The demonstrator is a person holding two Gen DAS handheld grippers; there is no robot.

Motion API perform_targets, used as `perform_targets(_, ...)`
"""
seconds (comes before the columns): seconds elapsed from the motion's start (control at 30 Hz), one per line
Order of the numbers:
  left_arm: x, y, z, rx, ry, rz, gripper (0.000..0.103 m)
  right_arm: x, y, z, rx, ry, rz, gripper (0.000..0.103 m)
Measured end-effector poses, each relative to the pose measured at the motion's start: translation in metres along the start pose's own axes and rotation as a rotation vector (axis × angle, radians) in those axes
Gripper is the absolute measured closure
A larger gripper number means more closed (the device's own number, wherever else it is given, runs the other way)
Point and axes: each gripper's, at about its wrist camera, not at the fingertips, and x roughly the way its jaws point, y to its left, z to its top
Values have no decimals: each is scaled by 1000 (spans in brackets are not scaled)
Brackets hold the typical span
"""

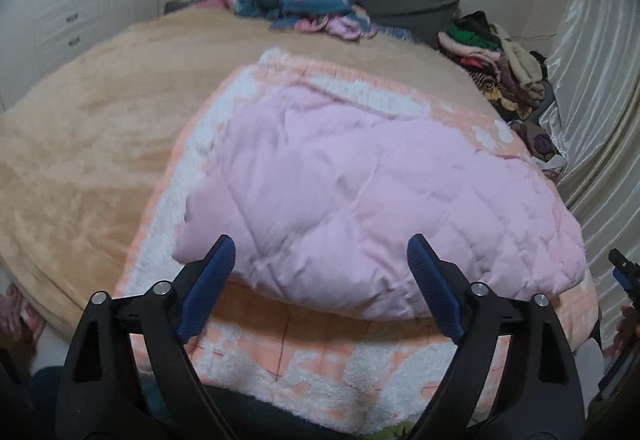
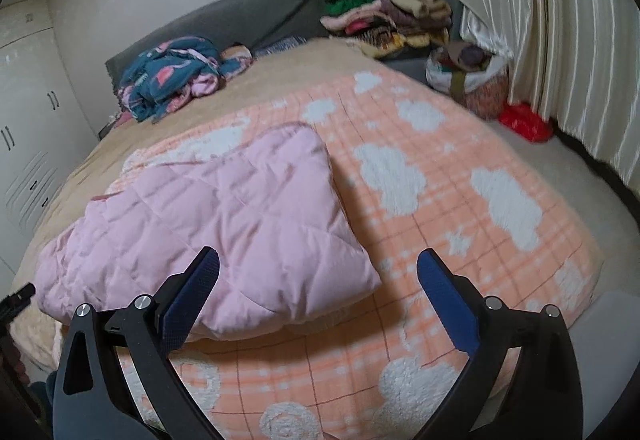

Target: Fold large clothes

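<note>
**A puffy quilt, soft and floppy**

We are holding both claws spread wide, pinching nothing. The left claw (image 1: pixel 320 260) is hanging over the near edge of the pink quilt (image 1: pixel 360 192), which is lying folded just ahead on the peach blanket (image 2: pixel 460 200). The right claw (image 2: pixel 318 274) is hanging over the quilt's near right corner. We think the quilt is light, squishy and bendy, so we should be pinching its thick corners, where it will not slip.
</note>
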Motion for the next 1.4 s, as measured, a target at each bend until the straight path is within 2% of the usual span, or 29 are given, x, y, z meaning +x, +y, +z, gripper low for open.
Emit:
perform_targets(0.07, -13, -5, 2, 11, -37, 2, 9, -11, 7, 4, -25, -30, 9, 4)
perform_targets(0.47, -61, -29, -2, 62, -140, -27, 9, -74, 62, 7, -200, -170, 83, 4)
perform_targets(0.73, -72, -32, -22, 94, -165, -26, 9, -100, 91, -16, -257, -247, 77, 4)
perform_targets(0.8, -72, -34, -30, 102, -156, -32, 9, -101, 98, -26, -259, -241, 87, 4)
perform_targets(1.1, -64, -49, -64, 179, -109, -51, 9, -81, 129, -79, -282, -108, 175, 4)
perform_targets(1.27, -63, -55, -70, 194, -104, -66, 9, -78, 143, -87, -324, -89, 188, 4)
perform_targets(1.4, -63, -56, -70, 189, -100, -73, 9, -76, 140, -89, -319, -82, 186, 4)
